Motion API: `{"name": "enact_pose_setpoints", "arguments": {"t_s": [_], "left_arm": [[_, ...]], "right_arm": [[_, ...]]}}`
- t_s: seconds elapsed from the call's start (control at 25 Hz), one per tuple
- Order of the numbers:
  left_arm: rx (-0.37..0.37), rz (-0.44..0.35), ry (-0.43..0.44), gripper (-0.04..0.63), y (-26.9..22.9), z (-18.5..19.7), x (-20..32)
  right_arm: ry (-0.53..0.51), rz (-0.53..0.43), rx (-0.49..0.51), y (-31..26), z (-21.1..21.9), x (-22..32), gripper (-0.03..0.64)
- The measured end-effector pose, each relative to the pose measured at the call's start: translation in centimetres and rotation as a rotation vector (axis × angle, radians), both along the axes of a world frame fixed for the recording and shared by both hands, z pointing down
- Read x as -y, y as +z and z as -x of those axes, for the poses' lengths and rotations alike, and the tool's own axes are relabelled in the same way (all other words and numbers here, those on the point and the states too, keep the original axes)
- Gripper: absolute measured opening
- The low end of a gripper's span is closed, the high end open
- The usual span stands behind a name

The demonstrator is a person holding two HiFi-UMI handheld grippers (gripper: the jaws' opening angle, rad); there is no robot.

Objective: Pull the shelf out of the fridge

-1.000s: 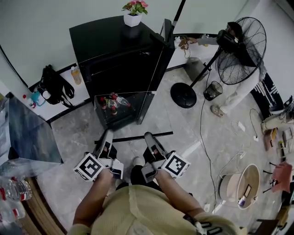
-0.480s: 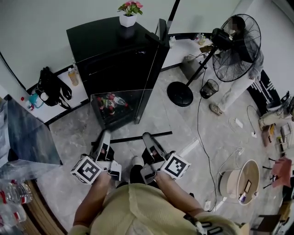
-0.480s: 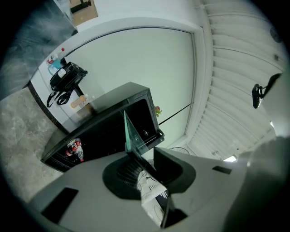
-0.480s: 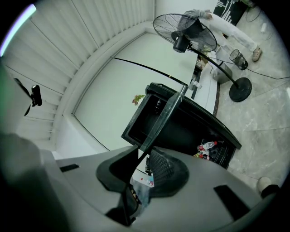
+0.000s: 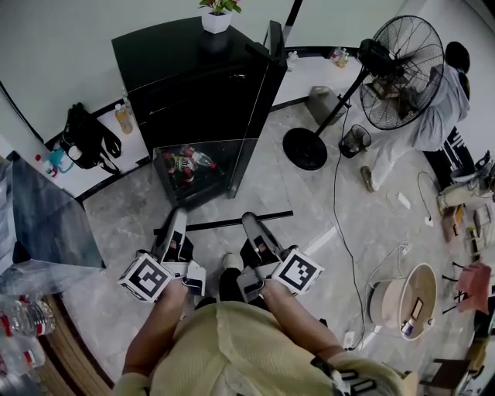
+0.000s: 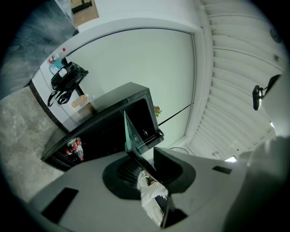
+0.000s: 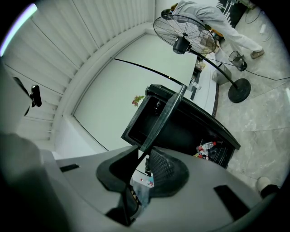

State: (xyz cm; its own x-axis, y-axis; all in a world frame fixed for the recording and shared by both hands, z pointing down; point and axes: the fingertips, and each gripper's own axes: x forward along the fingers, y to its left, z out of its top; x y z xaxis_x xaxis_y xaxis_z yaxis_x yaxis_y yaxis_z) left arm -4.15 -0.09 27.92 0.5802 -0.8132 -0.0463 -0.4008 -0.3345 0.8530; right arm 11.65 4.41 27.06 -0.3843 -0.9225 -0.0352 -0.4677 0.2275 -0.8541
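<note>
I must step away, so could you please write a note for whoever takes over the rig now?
Left gripper: jaws shut on the clear glass shelf with a dark front rail, left end.
Right gripper: jaws shut on its right end.
Black fridge: door open, shelf held in front of it.
Done: shelf gripped and drawn out.
Left: far edge may not be clear; finish pulling.

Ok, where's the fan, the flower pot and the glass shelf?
fan (image 5: 408, 83), head view, on its wire cage.
flower pot (image 5: 216, 22), head view, on the white pot.
glass shelf (image 5: 216, 223), head view, on its dark front strip.
</note>
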Motion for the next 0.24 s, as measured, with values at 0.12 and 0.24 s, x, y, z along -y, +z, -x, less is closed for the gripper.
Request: {"name": "enact_pose_setpoints", "arguments": {"t_s": [0.12, 0.24], "left_arm": [[-0.020, -0.003, -0.012, 0.081, -0.15, 0.03, -0.07], [-0.014, 0.002, -0.016, 0.081, 0.31, 0.05, -0.07]], "right_arm": [[-0.001, 0.007, -0.002, 0.18, 0.05, 0.02, 0.086], [-0.003, 0.015, -0.003, 0.52, -0.08, 0.05, 0.087]]}}
